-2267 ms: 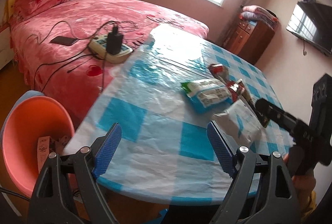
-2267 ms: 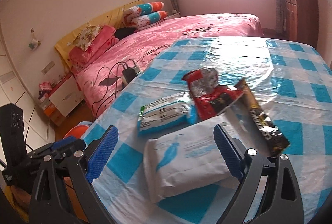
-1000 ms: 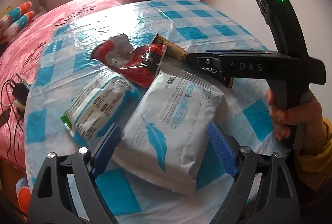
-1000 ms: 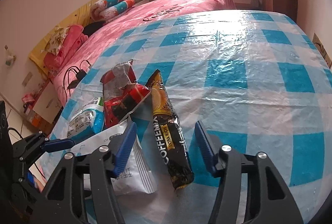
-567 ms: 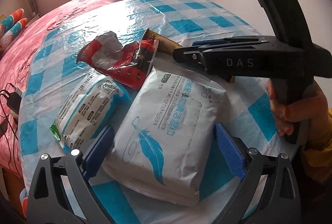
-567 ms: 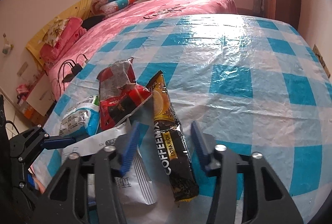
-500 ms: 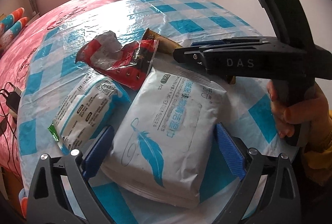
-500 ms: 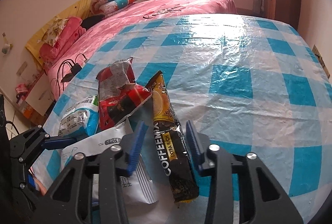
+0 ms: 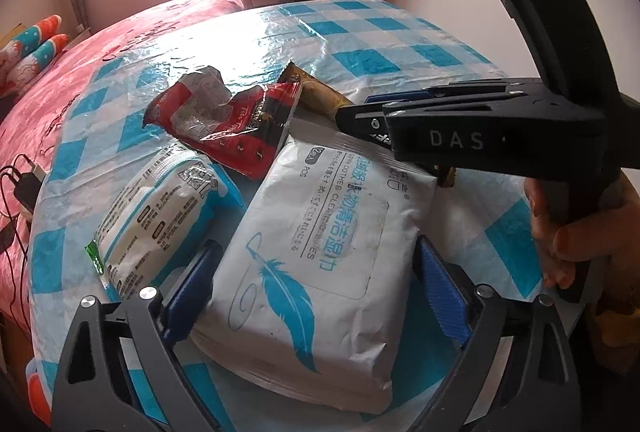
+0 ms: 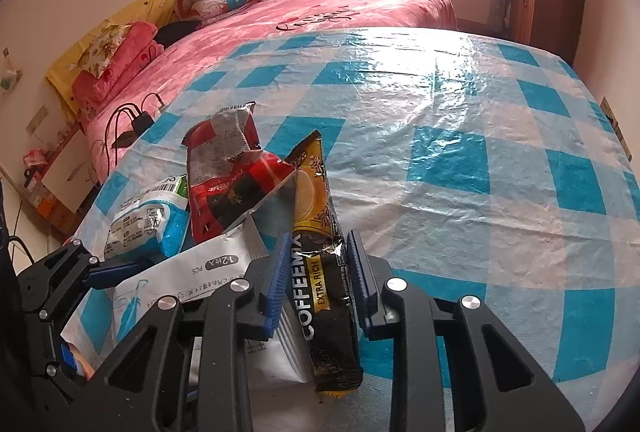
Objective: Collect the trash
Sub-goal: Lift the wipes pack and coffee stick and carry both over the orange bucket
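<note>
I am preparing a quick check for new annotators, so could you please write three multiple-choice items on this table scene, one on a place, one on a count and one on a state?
1. Where does the red snack wrapper lie?
A. On the bed
B. On the table, beyond the white wipes pack
C. On the floor

2. How many packets and wrappers lie on the table?
A. Two
B. Four
C. Six

3. How do the right gripper's jaws stand?
A. Wide open above the bed
B. Narrowed around the coffee sachet
C. Shut on nothing

Answers: 1 B, it overlaps the pack's far end; 2 B, wipes, tissue pack, wrapper, sachet; 3 B, pads flank the sachet.
</note>
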`<state>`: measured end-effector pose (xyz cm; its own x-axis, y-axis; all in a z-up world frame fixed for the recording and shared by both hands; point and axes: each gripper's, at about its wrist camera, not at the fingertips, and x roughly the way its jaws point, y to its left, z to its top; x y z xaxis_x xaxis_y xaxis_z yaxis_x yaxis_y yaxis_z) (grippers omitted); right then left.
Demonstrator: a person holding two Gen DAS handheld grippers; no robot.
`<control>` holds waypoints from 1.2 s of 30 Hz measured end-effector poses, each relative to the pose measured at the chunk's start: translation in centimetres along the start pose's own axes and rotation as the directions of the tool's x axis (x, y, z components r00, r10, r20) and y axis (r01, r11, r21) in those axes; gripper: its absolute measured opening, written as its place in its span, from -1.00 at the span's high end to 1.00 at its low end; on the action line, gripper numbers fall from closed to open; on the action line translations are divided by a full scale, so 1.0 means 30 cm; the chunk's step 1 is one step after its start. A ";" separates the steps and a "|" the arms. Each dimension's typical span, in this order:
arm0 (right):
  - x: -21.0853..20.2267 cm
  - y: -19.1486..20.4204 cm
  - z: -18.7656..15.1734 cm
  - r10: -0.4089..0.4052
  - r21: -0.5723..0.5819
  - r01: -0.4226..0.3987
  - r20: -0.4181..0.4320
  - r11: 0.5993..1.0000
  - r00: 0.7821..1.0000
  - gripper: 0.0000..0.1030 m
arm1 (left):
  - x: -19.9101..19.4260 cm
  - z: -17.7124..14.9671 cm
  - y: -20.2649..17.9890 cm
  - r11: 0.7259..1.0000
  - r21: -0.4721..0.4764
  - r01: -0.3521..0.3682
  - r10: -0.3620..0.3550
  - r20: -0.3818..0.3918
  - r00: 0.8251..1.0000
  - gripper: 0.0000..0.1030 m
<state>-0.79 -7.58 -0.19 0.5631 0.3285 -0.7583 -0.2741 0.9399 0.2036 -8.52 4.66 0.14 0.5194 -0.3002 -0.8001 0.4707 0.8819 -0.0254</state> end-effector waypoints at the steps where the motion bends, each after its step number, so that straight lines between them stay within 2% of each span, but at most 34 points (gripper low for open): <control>1: 0.000 0.001 0.000 -0.001 -0.004 0.001 -0.001 1.000 1.000 0.44 | -0.004 -0.002 0.000 1.000 -0.005 -0.001 0.001 0.003 1.000 -0.78; 7: -0.006 0.008 -0.007 -0.001 -0.003 0.001 0.001 1.000 1.000 0.48 | -0.024 -0.016 0.007 0.999 -0.036 0.004 -0.003 0.013 1.000 -0.66; 19: -0.032 -0.033 -0.019 0.006 0.053 -0.008 0.033 0.999 0.999 0.51 | -0.089 -0.072 0.030 0.996 -0.093 0.001 0.003 0.038 0.999 -0.62; 36: -0.138 -0.064 -0.046 0.095 0.186 -0.120 0.135 0.975 0.986 0.51 | -0.277 -0.135 0.101 0.983 -0.184 0.009 0.019 0.149 0.989 -0.61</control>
<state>-3.67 -10.87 1.69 0.6343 0.4261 -0.6451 -0.1896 0.8947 0.4045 -14.31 11.30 4.28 0.6285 -0.3343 -0.7024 0.3361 0.9310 -0.1423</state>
